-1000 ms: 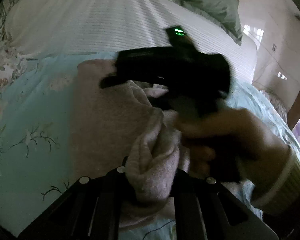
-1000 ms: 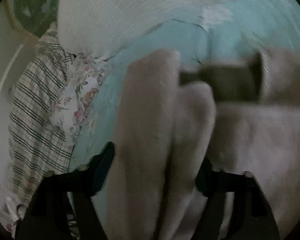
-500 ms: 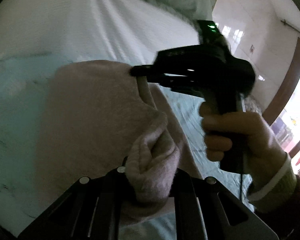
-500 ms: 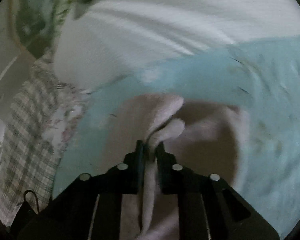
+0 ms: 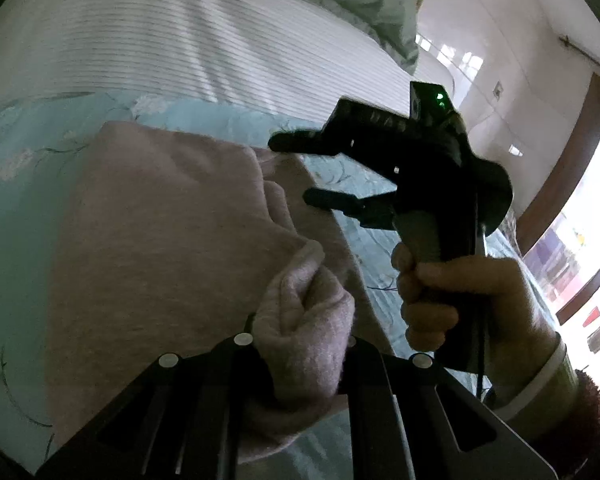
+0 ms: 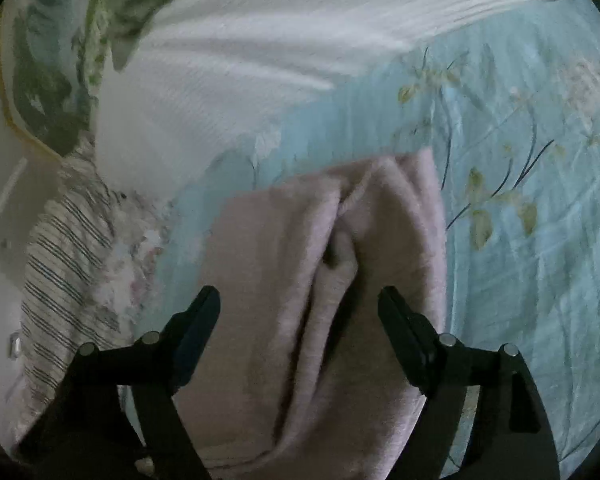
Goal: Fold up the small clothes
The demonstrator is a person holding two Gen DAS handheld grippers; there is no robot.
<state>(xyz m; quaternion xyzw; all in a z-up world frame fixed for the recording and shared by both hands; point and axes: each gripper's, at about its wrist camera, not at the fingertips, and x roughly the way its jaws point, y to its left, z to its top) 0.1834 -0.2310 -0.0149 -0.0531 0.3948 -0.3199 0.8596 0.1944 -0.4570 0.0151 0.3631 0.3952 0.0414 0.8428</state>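
- A small pink cloth [image 5: 160, 216] lies on the blue flowery bed cover [image 6: 520, 128], and it looks soft and fuzzy.
- The cloth is already folded over, with one layer lying on top of another, so I think part of the job is done.
- The left claw [image 5: 300, 344] is squeezed tight on a bunched corner of the pink cloth, close to the camera.
- The right claw [image 6: 300, 304] is wide apart. Its jaws have just been opening, and they do not press on anything. The cloth lies below, in the gap between them, and nothing is pinched there.
- In the left view the right claw [image 5: 296, 172] sits just above the far edge of the cloth, held by a hand [image 5: 452, 300] in a cream cuff.
- There is a lumpy ridge down the middle of the cloth in the right view, so the fold is not flat yet.
- I think what is left is to let go with the left claw and smooth the cloth, or fold it one more time.
- A white striped blanket [image 5: 180, 40] lies farther up the bed, and nothing there is being touched.
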